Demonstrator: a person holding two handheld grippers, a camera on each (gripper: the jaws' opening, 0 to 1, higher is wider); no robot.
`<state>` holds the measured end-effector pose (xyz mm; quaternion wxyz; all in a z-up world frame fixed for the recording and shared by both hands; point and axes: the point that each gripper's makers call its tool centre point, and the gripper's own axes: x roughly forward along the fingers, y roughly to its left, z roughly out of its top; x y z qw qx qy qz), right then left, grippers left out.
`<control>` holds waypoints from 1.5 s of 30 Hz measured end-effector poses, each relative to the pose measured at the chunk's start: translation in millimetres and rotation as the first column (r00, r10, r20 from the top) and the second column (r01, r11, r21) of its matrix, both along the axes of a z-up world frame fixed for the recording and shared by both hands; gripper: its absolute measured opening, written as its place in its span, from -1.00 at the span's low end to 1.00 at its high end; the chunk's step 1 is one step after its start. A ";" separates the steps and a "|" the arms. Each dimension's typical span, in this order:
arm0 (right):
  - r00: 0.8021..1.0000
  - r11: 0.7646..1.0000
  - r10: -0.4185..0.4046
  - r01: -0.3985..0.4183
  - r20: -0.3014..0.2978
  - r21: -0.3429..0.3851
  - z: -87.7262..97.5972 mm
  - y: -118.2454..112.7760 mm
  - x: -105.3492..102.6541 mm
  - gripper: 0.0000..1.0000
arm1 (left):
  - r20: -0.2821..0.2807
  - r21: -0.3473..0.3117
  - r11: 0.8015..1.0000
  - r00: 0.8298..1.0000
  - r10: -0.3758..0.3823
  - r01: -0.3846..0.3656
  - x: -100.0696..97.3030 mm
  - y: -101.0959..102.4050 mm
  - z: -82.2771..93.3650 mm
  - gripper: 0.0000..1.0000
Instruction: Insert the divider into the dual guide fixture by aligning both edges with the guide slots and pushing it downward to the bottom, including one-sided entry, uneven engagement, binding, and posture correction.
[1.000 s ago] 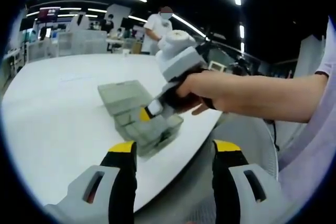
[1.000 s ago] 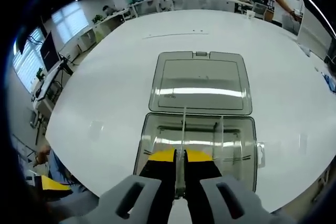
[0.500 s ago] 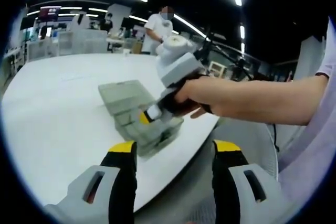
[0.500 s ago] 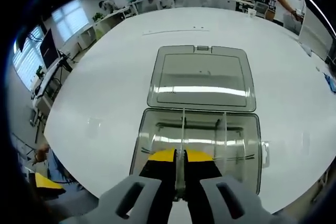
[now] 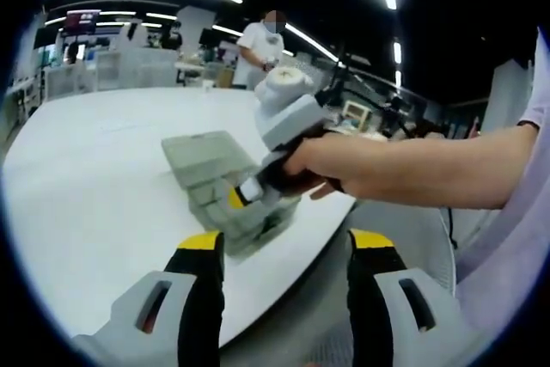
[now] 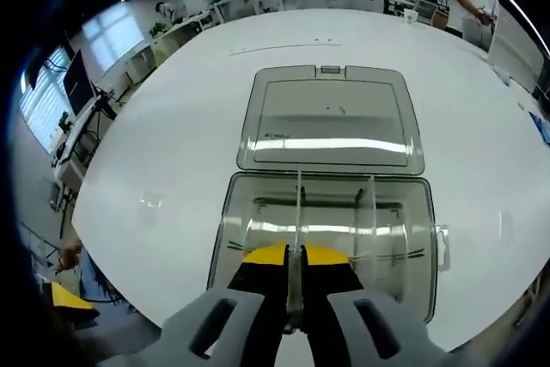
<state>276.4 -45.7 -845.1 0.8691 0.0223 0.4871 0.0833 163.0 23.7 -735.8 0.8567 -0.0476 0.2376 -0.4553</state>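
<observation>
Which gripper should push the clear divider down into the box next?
The right gripper. It is shut on the divider right over the open box. The left gripper is open, holds nothing and hangs back by the table edge.

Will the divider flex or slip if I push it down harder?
The divider looks like a thin clear sheet, so it may bow if pushed unevenly. It's probably slippery; the right gripper pinches only its near edge. The box looks light and might slide.

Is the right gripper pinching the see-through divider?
Touching. In the right gripper view, the right gripper's fingers are shut on the clear divider standing between them.
</observation>
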 end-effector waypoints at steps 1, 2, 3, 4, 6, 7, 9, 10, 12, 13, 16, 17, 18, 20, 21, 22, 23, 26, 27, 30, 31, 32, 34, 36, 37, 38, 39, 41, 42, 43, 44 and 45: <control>1.000 1.000 0.001 -0.001 -0.001 -0.001 -0.6 0.0 0.0 -1.00 | 0.000 0.000 1.000 1.000 0.000 0.000 0.1 0.0 0.1 0.10; 1.000 1.000 0.002 -0.002 -0.002 -0.001 -1.0 -0.1 0.0 -1.00 | -0.001 -0.001 1.000 1.000 0.001 -0.001 0.1 -0.1 0.0 0.10; 1.000 1.000 0.002 -0.002 -0.004 -0.001 -1.9 0.0 -0.1 -1.00 | -0.001 -0.001 1.000 1.000 0.001 -0.001 0.1 -0.1 0.0 0.10; 1.000 1.000 0.001 -0.001 -0.006 0.000 -2.1 0.1 -0.4 -1.00 | -0.001 -0.001 1.000 1.000 0.001 -0.001 0.2 -0.2 0.0 0.10; 1.000 1.000 0.003 -0.003 -0.006 -0.002 -2.2 -0.1 -0.3 -1.00 | -0.002 -0.002 1.000 1.000 0.001 -0.001 0.3 -0.3 0.0 0.10; 1.000 1.000 0.003 -0.003 -0.006 -0.002 -2.5 -0.3 -0.1 -1.00 | -0.002 -0.003 1.000 1.000 0.000 0.000 0.2 -0.6 0.1 0.10; 1.000 1.000 0.005 -0.005 -0.007 -0.003 -3.8 -0.6 -0.1 -1.00 | -0.003 -0.001 1.000 1.000 -0.003 0.003 0.1 -1.0 -0.3 0.10; 1.000 1.000 0.008 -0.008 -0.007 -0.004 -4.3 -0.6 -0.2 -1.00 | -0.003 -0.001 1.000 1.000 -0.003 0.003 0.0 -0.9 -0.4 0.10; 1.000 1.000 0.014 -0.014 -0.007 -0.007 -4.4 -0.3 -0.8 -1.00 | -0.002 -0.001 1.000 1.000 -0.003 0.003 0.0 -0.7 -0.4 0.10; 1.000 1.000 0.015 -0.015 -0.008 -0.008 -4.7 -0.1 -0.7 -1.00 | -0.002 -0.001 1.000 1.000 -0.002 0.002 0.1 -0.5 -0.5 0.10; 1.000 1.000 0.011 -0.011 -0.010 -0.001 -5.2 -0.2 -1.1 -1.00 | -0.002 -0.003 1.000 1.000 -0.002 0.002 0.2 -0.4 -0.3 0.10; 1.000 1.000 0.009 -0.009 -0.011 0.002 -5.3 -0.1 -1.0 -1.00 | -0.001 -0.001 1.000 1.000 -0.003 0.003 0.0 -0.3 -0.6 0.10; 1.000 1.000 0.007 -0.007 -0.011 0.003 -5.3 0.0 -1.1 -1.00 | 0.000 -0.001 1.000 1.000 -0.004 0.004 0.0 -0.5 -0.6 0.10; 1.000 1.000 0.009 -0.009 -0.011 -0.005 -5.2 1.2 -1.1 -1.00 | 0.001 -0.001 1.000 1.000 -0.005 0.005 -0.2 -0.7 -0.6 0.10; 1.000 1.000 0.019 -0.020 -0.012 -0.017 -4.9 2.2 -1.3 -1.00 | 0.001 -0.001 1.000 1.000 -0.005 0.005 -0.2 -0.7 -0.5 0.10; 1.000 0.999 0.025 -0.025 -0.013 -0.022 -4.8 2.8 -1.4 -1.00 | 0.002 -0.002 1.000 1.000 -0.005 0.005 -0.1 -0.6 -0.3 0.10; 1.000 0.999 0.027 -0.028 -0.014 -0.026 -4.7 2.9 -1.5 -1.00 | 0.002 -0.003 1.000 1.000 -0.005 0.005 -0.1 -0.7 -0.2 0.10; 1.000 0.999 0.026 -0.026 -0.014 -0.024 -4.9 2.0 -1.1 -1.00 | 0.003 -0.003 1.000 1.000 -0.007 0.007 -0.4 -0.8 0.0 0.10; 1.000 0.999 0.026 -0.026 -0.014 -0.022 -5.0 1.7 -0.9 -1.00 | 0.003 -0.003 1.000 1.000 -0.008 0.008 -0.4 -0.9 0.1 0.10; 1.000 1.000 0.023 -0.023 -0.014 -0.016 -5.1 1.1 -1.0 -1.00 | 0.002 -0.004 1.000 1.000 -0.007 0.007 -0.6 -0.6 0.1 0.10; 1.000 1.000 0.023 -0.023 -0.014 -0.015 -5.1 0.8 -1.2 -1.00 | 0.002 -0.004 1.000 1.000 -0.006 0.006 -0.6 -0.4 0.2 0.10; 1.000 1.000 0.022 -0.022 -0.015 -0.013 -5.1 0.8 -1.3 -1.00 | 0.002 -0.004 1.000 1.000 -0.006 0.006 -0.6 -0.2 0.1 0.10; 1.000 1.000 0.021 -0.021 -0.014 -0.008 -5.2 0.0 -1.4 -1.00 | 0.003 -0.005 1.000 1.000 -0.006 0.006 -0.8 -0.2 0.3 0.10; 1.000 1.000 0.017 -0.017 -0.014 0.000 -5.1 -1.2 -1.8 -1.00 | 0.004 -0.004 1.000 1.000 -0.005 0.005 -0.8 -0.2 0.2 0.10; 1.000 1.000 0.014 -0.014 -0.014 0.007 -5.3 -1.1 -1.7 -1.00 | 0.004 -0.004 1.000 1.000 -0.005 0.005 -0.8 -0.2 0.2 0.10; 1.000 1.000 0.011 -0.011 -0.014 0.010 -5.3 -0.8 -1.7 -1.00 | 0.003 -0.004 1.000 1.000 -0.006 0.006 -0.9 -0.4 0.0 0.10; 1.000 1.000 0.010 -0.010 -0.014 0.010 -5.3 -0.6 -1.6 -1.00 | 0.004 -0.003 1.000 1.000 -0.006 0.006 -1.0 -0.4 -0.1 0.10; 1.000 1.000 0.011 -0.011 -0.014 0.000 -5.3 1.4 -1.2 -1.00 | 0.004 -0.002 1.000 1.000 -0.009 0.009 -1.3 -0.7 -0.3 0.10; 1.000 1.000 0.018 -0.018 -0.013 -0.008 -5.2 2.0 -1.2 -1.00 | 0.005 -0.001 1.000 1.000 -0.010 0.010 -1.5 -0.7 -0.3 0.10; 1.000 1.000 0.022 -0.022 -0.012 -0.018 -5.0 2.9 -1.5 -1.00 | 0.006 0.001 1.000 1.000 -0.011 0.011 -1.7 -0.8 -0.5 0.10; 1.000 0.999 0.025 -0.026 -0.012 -0.024 -4.9 3.3 -1.5 -1.00 | 0.006 0.001 1.000 1.000 -0.012 0.012 -1.8 -1.0 -0.7 0.10; 0.999 0.999 0.029 -0.030 -0.013 -0.031 -4.7 3.6 -1.9 -1.00 | 0.006 0.002 1.000 1.000 -0.013 0.013 -1.9 -1.2 -0.7 0.10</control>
